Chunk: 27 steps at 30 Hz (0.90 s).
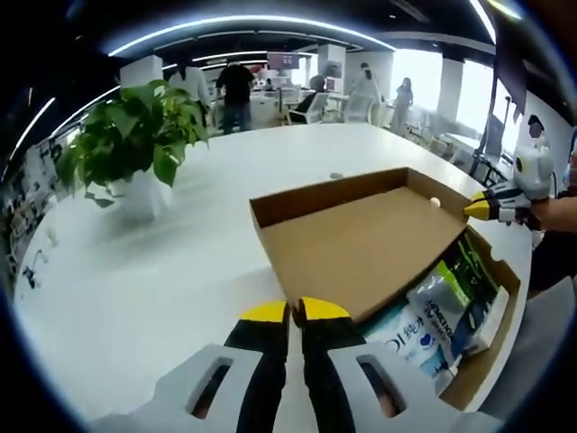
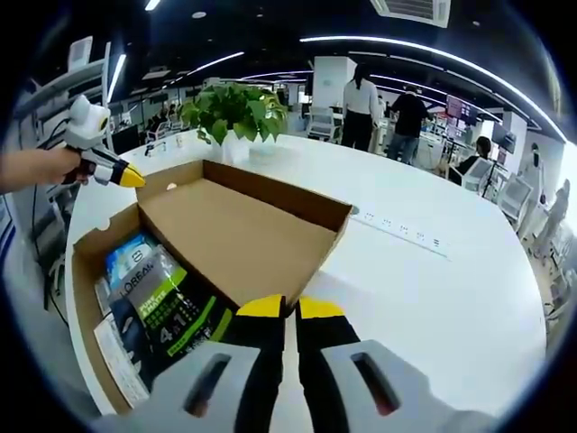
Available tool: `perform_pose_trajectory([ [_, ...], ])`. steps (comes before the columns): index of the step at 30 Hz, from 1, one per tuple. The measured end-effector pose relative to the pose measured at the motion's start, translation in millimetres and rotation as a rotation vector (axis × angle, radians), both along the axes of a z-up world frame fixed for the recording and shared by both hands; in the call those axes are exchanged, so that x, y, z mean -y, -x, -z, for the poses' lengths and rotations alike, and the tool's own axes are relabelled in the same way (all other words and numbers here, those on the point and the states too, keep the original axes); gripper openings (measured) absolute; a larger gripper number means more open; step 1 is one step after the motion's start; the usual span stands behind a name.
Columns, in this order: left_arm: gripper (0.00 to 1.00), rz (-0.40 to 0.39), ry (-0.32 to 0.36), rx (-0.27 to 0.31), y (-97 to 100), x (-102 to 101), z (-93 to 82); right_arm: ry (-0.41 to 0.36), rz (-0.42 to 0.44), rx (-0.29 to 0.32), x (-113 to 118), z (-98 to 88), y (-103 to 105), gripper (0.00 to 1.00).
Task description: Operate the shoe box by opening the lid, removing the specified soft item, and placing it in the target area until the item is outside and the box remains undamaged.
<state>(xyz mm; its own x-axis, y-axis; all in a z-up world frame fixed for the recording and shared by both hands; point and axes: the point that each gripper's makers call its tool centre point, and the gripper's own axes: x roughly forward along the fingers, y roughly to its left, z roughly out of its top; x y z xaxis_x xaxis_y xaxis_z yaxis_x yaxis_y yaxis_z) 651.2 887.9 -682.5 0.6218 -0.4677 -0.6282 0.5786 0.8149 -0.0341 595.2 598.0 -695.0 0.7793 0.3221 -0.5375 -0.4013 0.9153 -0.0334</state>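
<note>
A brown cardboard shoe box [image 1: 505, 307] [image 2: 86, 298] sits on a white table with its lid [image 1: 361, 239] [image 2: 234, 234] raised and tilted over it. Soft packs lie inside: a white-and-blue one [image 1: 416, 336] [image 2: 131, 257] and a green-and-black one [image 1: 471, 269] [image 2: 176, 316]. My right gripper [image 2: 291, 308] is shut at the lid's near corner, seemingly pinching it. It comes into the left gripper view as the right gripper [image 1: 478, 209], its yellow tips touching a lid corner. My left gripper [image 1: 294, 311] is shut beside the lid's edge and also appears as the left gripper [image 2: 131, 177], just off the box's corner.
A potted green plant [image 1: 135, 144] [image 2: 234, 108] stands on the table [image 1: 162, 280] [image 2: 433, 298] beyond the box. A flush socket strip [image 2: 397, 230] lies in the tabletop. Several people and office chairs are far behind. A person's forearm [image 2: 36, 167] holds the left gripper.
</note>
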Motion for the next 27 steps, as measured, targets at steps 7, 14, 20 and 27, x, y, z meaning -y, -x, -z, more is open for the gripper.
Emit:
perform_pose_trajectory([
  [7,0.02,-0.005,-0.003,-0.009,-1.3,1.1,2.3,0.003,-0.007,-0.001,0.9,1.0,-1.7,0.02],
  [14,0.02,-0.010,-0.003,-0.023,-3.2,1.8,4.4,-0.003,-0.008,-0.009,1.5,2.3,-3.5,0.03],
  [20,0.02,-0.027,0.007,-0.045,-3.7,2.8,6.1,-0.016,0.000,-0.030,1.9,3.5,-5.0,0.03],
  [27,0.02,-0.022,-0.008,-0.054,-3.5,4.6,6.6,-0.024,0.005,-0.039,2.5,4.0,-4.9,0.03],
])
